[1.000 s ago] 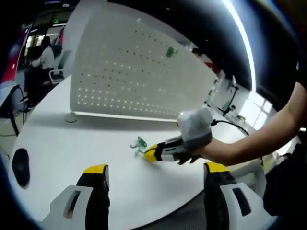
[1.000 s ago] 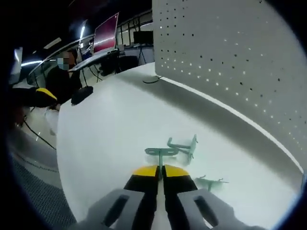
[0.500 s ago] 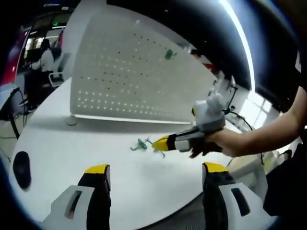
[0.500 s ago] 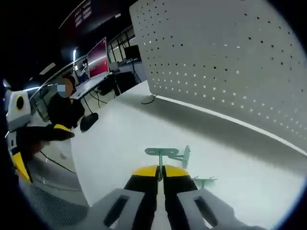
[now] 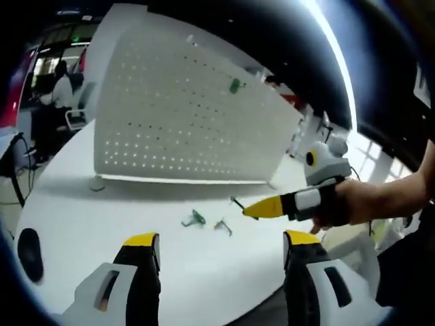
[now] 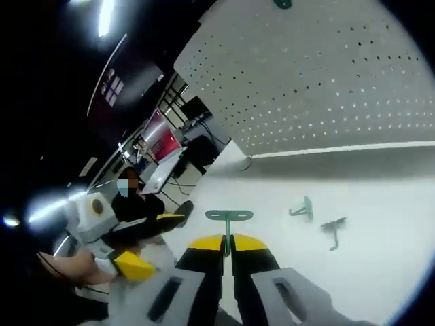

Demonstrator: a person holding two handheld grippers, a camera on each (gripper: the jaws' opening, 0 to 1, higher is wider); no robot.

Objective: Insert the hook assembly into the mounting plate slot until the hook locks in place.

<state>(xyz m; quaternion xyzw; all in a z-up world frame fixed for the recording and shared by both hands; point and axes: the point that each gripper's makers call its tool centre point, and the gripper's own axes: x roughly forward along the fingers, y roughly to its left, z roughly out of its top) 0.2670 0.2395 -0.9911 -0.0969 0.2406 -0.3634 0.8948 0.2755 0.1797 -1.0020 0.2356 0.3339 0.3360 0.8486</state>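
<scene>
A white pegboard [image 5: 183, 119] stands upright on the round white table [image 5: 81, 224], with one green hook [image 5: 235, 85] hanging high on it. Two loose green hooks [image 5: 194, 219] [image 5: 223, 226] lie on the table in front of the board. My right gripper [image 6: 228, 243] is shut on a third green hook [image 6: 229, 216], held above the table; it enters the left gripper view as a yellow-tipped tool [image 5: 262, 208] in a hand. My left gripper [image 5: 219, 246] is open over the near table edge with nothing between its fingers. In the right gripper view the loose hooks [image 6: 302, 208] [image 6: 333, 229] lie to the right.
A dark mouse-like object [image 5: 30, 246] lies at the table's left edge. A small round foot [image 5: 98, 183] sits by the pegboard's left corner. A person sits at desks with monitors [image 6: 158, 132] behind. The left gripper [image 6: 132, 265] appears low left in the right gripper view.
My right gripper has lifted the green hook off the table and swung right and upward, away from the two loose hooks. The left gripper stays open and nearly still.
</scene>
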